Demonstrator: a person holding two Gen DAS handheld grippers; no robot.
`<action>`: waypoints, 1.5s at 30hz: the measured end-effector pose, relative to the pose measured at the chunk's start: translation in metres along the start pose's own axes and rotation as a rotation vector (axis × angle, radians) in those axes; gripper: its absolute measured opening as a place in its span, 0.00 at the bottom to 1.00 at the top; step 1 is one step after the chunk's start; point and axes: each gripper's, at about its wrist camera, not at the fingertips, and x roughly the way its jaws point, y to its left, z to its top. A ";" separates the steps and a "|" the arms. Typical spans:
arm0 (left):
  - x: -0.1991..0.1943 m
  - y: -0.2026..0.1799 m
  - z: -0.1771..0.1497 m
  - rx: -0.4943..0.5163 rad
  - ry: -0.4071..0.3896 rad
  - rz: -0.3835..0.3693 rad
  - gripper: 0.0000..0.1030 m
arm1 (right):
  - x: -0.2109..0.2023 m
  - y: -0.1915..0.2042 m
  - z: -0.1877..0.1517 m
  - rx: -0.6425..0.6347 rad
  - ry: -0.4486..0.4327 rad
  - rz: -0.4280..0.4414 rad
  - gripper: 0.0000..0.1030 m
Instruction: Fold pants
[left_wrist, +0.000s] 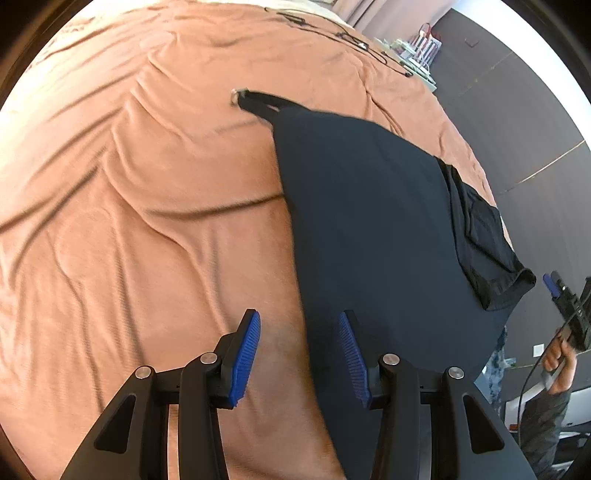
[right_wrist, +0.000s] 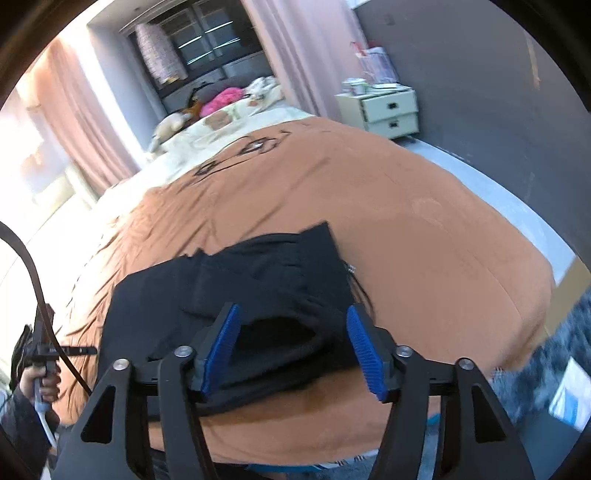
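Note:
Black pants (left_wrist: 369, 221) lie spread on an orange bedspread (left_wrist: 129, 221), near the bed's right edge, with a drawstring end (left_wrist: 236, 96) pointing far. My left gripper (left_wrist: 299, 354) is open and empty, hovering over the pants' left edge. In the right wrist view the pants (right_wrist: 258, 280) lie bunched, waistband opening toward me. My right gripper (right_wrist: 291, 347) is open, its blue fingertips (right_wrist: 221, 343) on either side of the waistband, holding nothing. The right gripper also shows in the left wrist view (left_wrist: 565, 306).
The orange bedspread (right_wrist: 424, 229) is wrinkled. A black cable (left_wrist: 332, 33) lies at the far end. A cream nightstand (right_wrist: 384, 109) stands by the grey wall. Pillows and a pink item (right_wrist: 221, 99) lie at the bed's head. Patterned rug (right_wrist: 546, 369) on the floor at right.

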 end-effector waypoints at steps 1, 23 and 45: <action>-0.003 0.002 0.001 0.003 -0.004 0.006 0.46 | 0.006 0.008 0.004 -0.032 0.016 0.003 0.58; -0.017 0.040 -0.029 -0.028 -0.015 0.063 0.46 | 0.174 0.088 0.073 -0.381 0.375 0.053 0.58; 0.018 0.005 -0.002 0.000 -0.003 -0.004 0.46 | 0.166 0.055 0.126 -0.301 0.253 -0.117 0.03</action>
